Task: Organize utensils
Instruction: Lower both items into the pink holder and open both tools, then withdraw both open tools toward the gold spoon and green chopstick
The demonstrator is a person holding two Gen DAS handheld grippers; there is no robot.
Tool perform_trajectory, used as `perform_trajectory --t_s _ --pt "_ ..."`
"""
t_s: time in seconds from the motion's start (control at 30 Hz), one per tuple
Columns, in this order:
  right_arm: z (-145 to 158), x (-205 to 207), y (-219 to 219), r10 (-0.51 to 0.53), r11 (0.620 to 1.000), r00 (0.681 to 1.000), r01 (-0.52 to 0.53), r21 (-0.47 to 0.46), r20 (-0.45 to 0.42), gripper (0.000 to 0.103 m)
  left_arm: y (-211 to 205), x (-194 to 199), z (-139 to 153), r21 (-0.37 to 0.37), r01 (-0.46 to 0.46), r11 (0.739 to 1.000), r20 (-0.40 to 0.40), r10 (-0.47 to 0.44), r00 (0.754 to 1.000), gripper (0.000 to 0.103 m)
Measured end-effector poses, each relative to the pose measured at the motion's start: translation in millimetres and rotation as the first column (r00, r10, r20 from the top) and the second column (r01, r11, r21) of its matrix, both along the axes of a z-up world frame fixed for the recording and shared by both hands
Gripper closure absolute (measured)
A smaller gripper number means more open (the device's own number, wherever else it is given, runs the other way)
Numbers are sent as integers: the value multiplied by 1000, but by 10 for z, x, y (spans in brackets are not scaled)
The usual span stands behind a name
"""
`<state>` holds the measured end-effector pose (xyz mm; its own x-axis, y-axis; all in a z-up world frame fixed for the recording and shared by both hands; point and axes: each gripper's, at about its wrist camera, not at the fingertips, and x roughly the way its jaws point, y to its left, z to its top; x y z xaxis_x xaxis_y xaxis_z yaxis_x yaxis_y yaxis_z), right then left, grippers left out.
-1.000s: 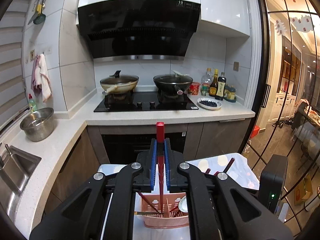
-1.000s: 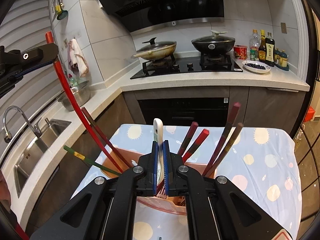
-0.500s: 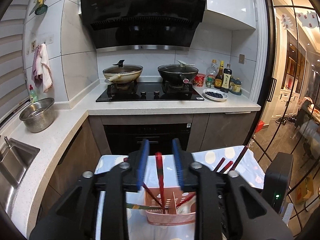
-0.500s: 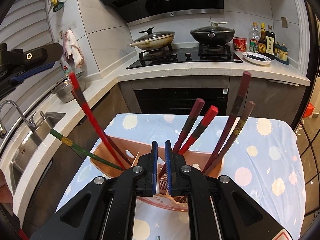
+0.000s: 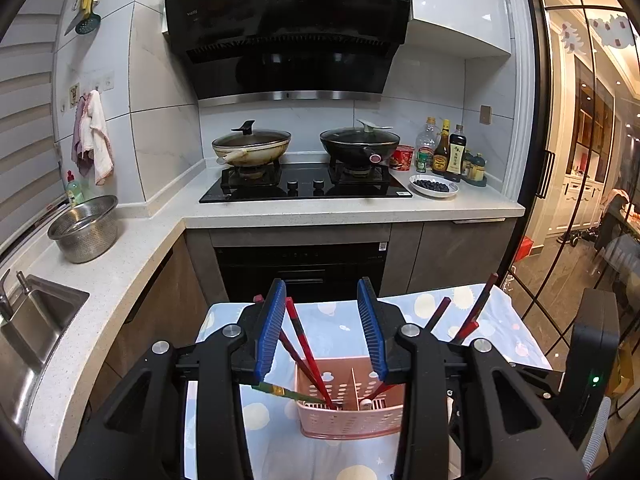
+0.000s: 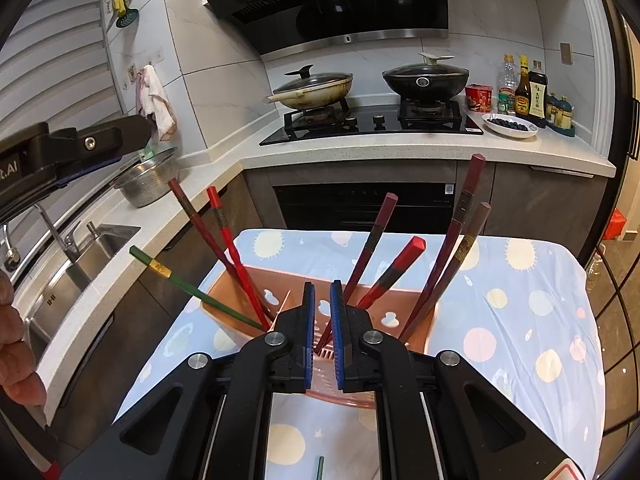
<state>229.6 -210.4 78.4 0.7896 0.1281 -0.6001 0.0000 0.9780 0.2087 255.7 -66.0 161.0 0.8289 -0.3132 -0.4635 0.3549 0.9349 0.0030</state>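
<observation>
A: What is seen from the left wrist?

B: The left gripper (image 5: pixel 323 330) is seen above the pink utensil basket (image 5: pixel 349 420), its blue pads apart. The jaws have just been opening, and nothing is pressed by them. A bright red chopstick (image 5: pixel 306 354) is seen between the pads, standing free in the left compartment of the basket and tilted to the left, beside a darker one. A green chopstick (image 5: pixel 286 393) is laid low across the basket's left edge. More chopsticks are seen sticking up on the right, partly hidden by the gripper's frame. The basket is set on a table covered with a dotted blue cloth (image 5: pixel 340 324), near the camera; the stove (image 5: pixel 306 188) with two lidded woks is seen far behind.

A: And from the right wrist?

B: The right gripper (image 6: pixel 321 322) is seen just above the near side of the basket (image 6: pixel 416 292), with only a narrow gap left between its pads. Nothing is seen clamped there. Two red chopsticks and the green one (image 6: pixel 192 287) are leaned to the left in the left compartment; four dark red ones are leaned to the right. The left gripper (image 6: pixel 72 150) is visible at the far left, above the counter. Fingers (image 6: pixel 14 356) are seen at the left edge.
</observation>
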Motion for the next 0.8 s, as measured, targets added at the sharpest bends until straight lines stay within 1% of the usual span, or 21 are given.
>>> perform_trajectory --t_s 0.2,0.37,0.47,0.5,0.53,0.6,0.7,0.8 --pt "20 -220 37 1 1000 1000 -1 -16 14 94 32 -132 -61 10 -6 1000 0 6 1000 68" --pt "18 -441 64 12 1000 1000 -12 -6 18 94 62 -305 -140 19 -9 1000 -4 9 1000 68" --pt "-7 -612 108 19 1000 1000 -19 -15 19 90 92 -407 -199 25 -17 1000 -11 17 1000 68" --pt "-20 -679 126 21 1000 1000 -21 -20 22 87 104 -440 -220 26 -18 1000 -15 18 1000 68" --pt "-33 -736 147 23 999 1000 -22 -27 21 86 115 -482 -246 29 -23 999 -19 23 1000 68" --pt "-81 -864 188 28 999 999 -27 -41 16 85 134 -577 -312 45 -35 998 -19 36 999 68" --pt "-169 -1042 234 34 998 999 -34 -59 1 85 165 -692 -414 46 -35 998 -43 37 998 68" --pt "-296 -1222 259 39 998 999 -40 -48 -26 85 181 -834 -543 67 -44 997 -54 48 997 68"
